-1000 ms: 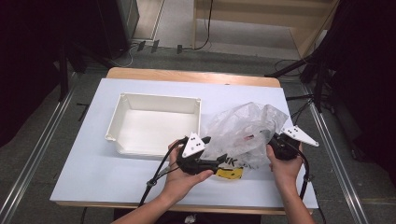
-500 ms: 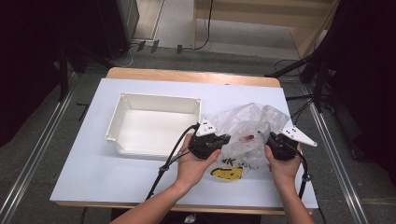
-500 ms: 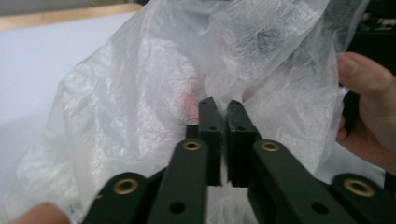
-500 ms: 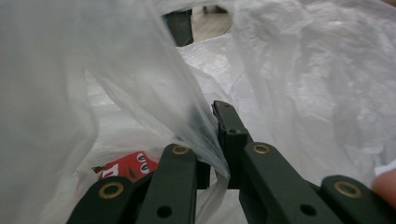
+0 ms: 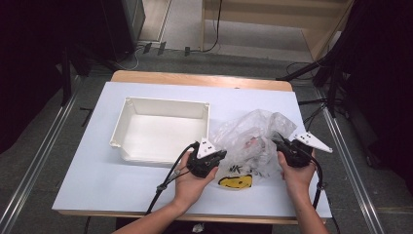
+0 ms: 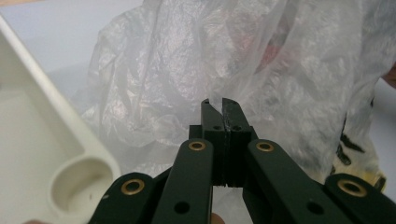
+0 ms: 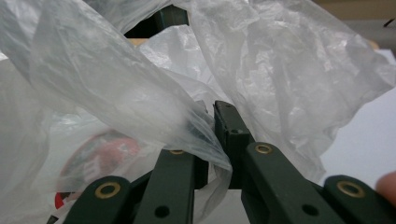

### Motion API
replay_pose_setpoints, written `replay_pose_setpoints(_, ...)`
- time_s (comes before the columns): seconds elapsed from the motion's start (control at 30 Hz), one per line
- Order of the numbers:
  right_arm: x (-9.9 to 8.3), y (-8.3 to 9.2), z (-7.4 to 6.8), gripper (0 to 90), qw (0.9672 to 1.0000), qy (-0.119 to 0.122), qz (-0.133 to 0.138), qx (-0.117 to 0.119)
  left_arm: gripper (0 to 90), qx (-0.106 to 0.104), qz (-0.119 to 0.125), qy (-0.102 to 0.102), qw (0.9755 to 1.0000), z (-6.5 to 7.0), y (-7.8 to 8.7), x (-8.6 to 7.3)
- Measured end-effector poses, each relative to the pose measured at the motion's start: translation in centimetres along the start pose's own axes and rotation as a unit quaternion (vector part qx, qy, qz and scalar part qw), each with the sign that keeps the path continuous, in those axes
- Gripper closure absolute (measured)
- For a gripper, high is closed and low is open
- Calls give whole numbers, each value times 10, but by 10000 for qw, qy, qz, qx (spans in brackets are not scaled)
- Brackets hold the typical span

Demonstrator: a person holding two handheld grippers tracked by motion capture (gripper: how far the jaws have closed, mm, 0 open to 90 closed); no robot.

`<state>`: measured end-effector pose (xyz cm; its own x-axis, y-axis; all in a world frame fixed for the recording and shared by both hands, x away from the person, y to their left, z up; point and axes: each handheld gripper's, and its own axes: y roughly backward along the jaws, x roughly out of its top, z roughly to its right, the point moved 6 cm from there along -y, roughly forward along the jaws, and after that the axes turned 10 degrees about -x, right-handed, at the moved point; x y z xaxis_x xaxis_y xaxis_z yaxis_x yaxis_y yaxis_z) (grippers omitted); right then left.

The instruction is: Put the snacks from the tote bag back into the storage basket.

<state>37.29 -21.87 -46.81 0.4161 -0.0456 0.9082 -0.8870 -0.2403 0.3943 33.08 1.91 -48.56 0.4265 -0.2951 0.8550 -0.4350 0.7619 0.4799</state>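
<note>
A crumpled clear plastic bag [image 5: 253, 129] lies on the white table, to the right of a white bin [image 5: 165, 101]. It has a yellow smiley print [image 5: 235, 182] and a red item [image 5: 251, 144] inside. My left gripper [image 5: 220, 155] sits at the bag's left edge. In the left gripper view its jaws [image 6: 218, 103] are pressed together with the tips against the bag [image 6: 187, 70]; I cannot tell whether film is caught. My right gripper [image 5: 279, 144] is at the bag's right side. In the right gripper view it [image 7: 212, 112] is shut on a fold of the bag [image 7: 280, 70], beside the red item [image 7: 107, 154].
The white bin [image 6: 28, 140] stands just left of my left gripper. The white table top [image 5: 97, 185] reaches a wooden edge at the back. Metal rails run along the floor on both sides. A cable trails from each gripper toward the front edge.
My left hand first rose toward the bag, then dropped back down and left to the bag's left edge. The right hand has stayed in place on the bag.
</note>
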Motion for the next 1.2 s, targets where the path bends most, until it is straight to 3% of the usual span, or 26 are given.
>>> replay_pose_setpoints(0.1,-5,-3,3,861,9999,-75,-100,31,900,32,-93,66,9999,-1,-4,-10)
replay_pose_setpoints(0.27,-17,-10,10,863,9985,-281,-479,4,900,16,-372,-39,9993,0,-8,-22)
replay_pose_setpoints(0.47,-28,-15,14,847,9973,-89,-712,-179,900,-19,-544,-92,9985,-3,-5,-26)
replay_pose_setpoints(0.53,-27,-14,15,788,9976,-153,-658,-128,900,-46,-516,-78,9986,-3,-4,-27)
replay_pose_setpoints(0.6,-26,-10,13,660,9980,-202,-588,-74,897,-118,-500,-45,9987,-3,-3,-27)
replay_pose_setpoints(0.63,-24,-7,13,584,9984,-215,-512,-92,887,-271,-459,32,9986,-3,-3,-26)
replay_pose_setpoints(0.7,-20,-1,11,481,9988,-221,-417,-128,871,-248,-349,158,9990,-6,0,-26)
replay_pose_setpoints(0.77,-15,5,7,428,9993,-234,-284,-105,870,-194,-278,202,9992,-7,0,-25)
replay_pose_setpoints(0.9,-10,19,0,380,9998,-119,-84,-142,888,-72,-251,1,9997,-4,1,-25)
replay_pose_setpoints(1.07,-13,32,-4,420,9999,-70,-50,-121,900,-95,-236,33,9997,-4,1,-25)
replay_pose_setpoints(1.2,-24,25,3,697,9987,-31,-412,-284,900,-102,-275,97,9995,-5,0,-26)
